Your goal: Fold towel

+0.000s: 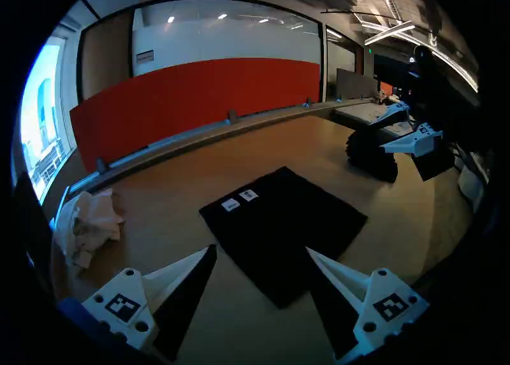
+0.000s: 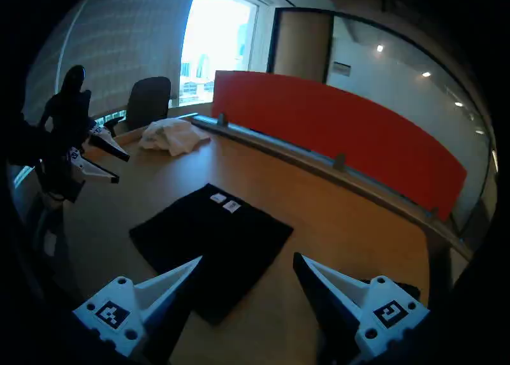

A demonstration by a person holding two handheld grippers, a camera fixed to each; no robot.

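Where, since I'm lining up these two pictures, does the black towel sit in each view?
Left gripper view: the black towel lies flat at centre.
Right gripper view: the black towel lies below centre, slightly left.
Shared landmark: the red partition beyond it.
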